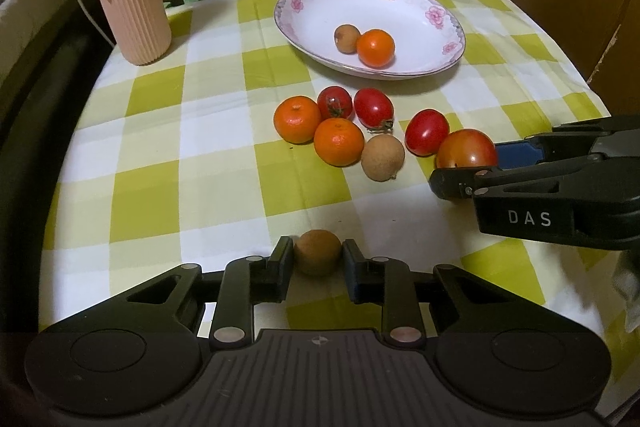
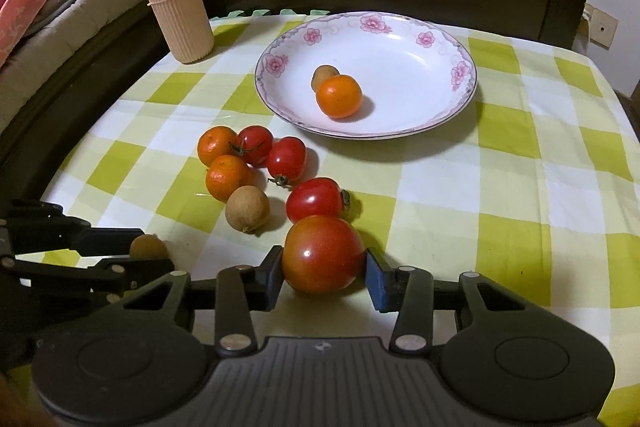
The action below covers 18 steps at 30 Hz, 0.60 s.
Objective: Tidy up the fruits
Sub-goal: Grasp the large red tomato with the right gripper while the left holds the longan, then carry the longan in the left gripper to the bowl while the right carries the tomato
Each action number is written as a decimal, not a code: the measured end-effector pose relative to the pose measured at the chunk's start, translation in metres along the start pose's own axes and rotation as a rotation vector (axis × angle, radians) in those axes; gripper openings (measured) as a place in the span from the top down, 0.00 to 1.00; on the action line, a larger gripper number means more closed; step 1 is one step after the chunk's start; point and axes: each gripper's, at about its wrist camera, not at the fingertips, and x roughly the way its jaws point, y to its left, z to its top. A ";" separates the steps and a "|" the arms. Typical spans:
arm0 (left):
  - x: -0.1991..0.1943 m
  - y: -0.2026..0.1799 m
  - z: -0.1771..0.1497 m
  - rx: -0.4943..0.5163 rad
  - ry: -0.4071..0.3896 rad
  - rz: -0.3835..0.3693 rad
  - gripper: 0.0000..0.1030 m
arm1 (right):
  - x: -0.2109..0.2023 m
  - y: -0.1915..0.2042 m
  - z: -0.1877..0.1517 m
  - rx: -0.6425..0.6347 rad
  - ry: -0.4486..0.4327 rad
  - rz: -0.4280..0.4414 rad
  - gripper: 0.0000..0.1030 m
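On the bench, two fruits already sit in the plate (image 2: pixel 466 83), six lie loose, and we have the left gripper (image 1: pixel 317 255) clamped on a longan (image 1: pixel 318 251), the right gripper (image 2: pixel 324 267) closing around a tomato (image 2: pixel 323 254).

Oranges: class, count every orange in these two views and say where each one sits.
3. One orange lies in the plate, touching a brown fruit. Two more, and, lie side by side on the cloth at the cluster's left. None seem hidden.
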 end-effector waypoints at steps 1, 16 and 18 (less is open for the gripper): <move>0.000 0.000 0.000 -0.001 0.000 -0.002 0.68 | 0.000 0.000 0.000 0.004 0.003 0.001 0.61; -0.011 -0.003 0.006 -0.023 -0.035 -0.039 0.68 | -0.024 -0.005 -0.004 0.044 -0.001 -0.035 0.61; -0.012 -0.003 0.010 -0.032 -0.046 -0.044 0.68 | -0.027 -0.004 -0.003 0.046 -0.008 -0.036 0.61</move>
